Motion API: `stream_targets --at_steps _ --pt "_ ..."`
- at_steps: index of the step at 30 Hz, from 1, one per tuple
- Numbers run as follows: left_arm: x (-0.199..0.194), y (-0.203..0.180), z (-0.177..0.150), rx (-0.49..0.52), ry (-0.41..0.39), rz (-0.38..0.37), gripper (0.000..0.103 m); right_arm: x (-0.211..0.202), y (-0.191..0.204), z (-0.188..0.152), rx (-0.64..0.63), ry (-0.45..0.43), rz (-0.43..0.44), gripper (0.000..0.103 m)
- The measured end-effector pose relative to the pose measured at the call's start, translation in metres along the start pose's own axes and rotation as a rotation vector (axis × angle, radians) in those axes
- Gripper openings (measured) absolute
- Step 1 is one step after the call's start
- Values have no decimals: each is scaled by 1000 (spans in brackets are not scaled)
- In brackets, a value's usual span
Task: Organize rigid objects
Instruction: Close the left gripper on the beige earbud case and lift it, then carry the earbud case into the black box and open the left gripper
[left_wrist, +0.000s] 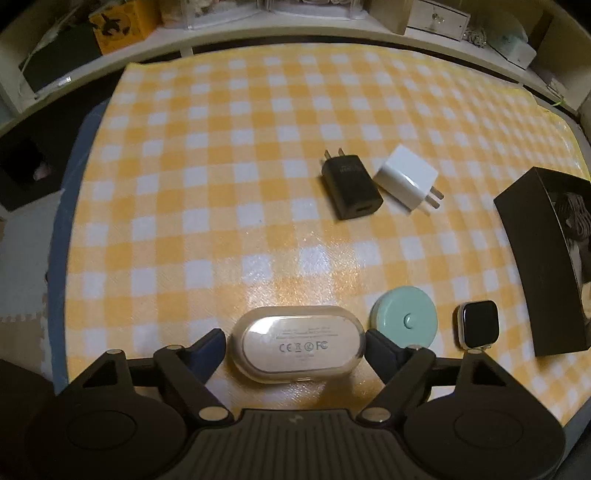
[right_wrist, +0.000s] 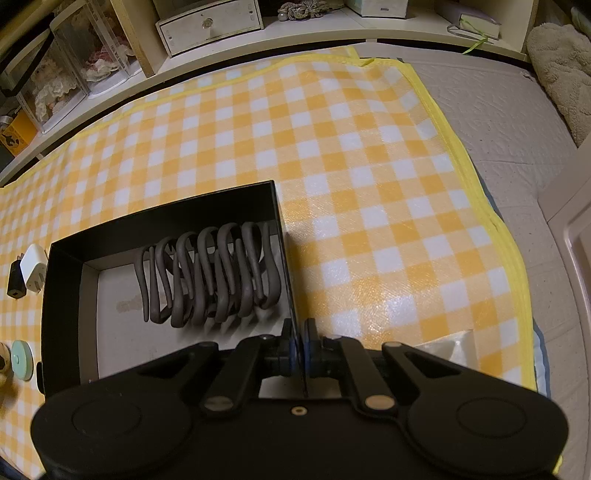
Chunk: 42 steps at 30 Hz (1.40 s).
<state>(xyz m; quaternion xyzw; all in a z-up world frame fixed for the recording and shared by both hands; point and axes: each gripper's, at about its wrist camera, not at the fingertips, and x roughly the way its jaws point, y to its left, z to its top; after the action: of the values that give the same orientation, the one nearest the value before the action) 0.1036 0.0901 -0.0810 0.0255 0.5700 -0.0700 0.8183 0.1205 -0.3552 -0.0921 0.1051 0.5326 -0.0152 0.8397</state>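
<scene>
Now the earbud case (left_wrist: 298, 343) is bracketed by the spread left gripper (left_wrist: 295, 343), not yet squeezed; its rounded shell could squirt out. Meanwhile, the box wall (right_wrist: 286, 258) is pinched by the right gripper (right_wrist: 300, 341).

We are in a home, probably a bedroom or living room. A yellow checked mat (right_wrist: 369, 177) lies over a quilted mattress (right_wrist: 517, 155). Low cream shelves (right_wrist: 258, 40) run along the far side, holding clear cases with dolls (right_wrist: 55, 85), a small white drawer box (right_wrist: 210, 26), a book (right_wrist: 476, 24) and a yellow carton (left_wrist: 118, 24). Foam floor tiles (left_wrist: 26, 258) show at one edge.
</scene>
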Motion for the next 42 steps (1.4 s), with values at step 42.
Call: stream_targets --at_steps 42 --pt "-54 -201 45 153 -209 -291 77 2 -2 -1 0 0 3 5"
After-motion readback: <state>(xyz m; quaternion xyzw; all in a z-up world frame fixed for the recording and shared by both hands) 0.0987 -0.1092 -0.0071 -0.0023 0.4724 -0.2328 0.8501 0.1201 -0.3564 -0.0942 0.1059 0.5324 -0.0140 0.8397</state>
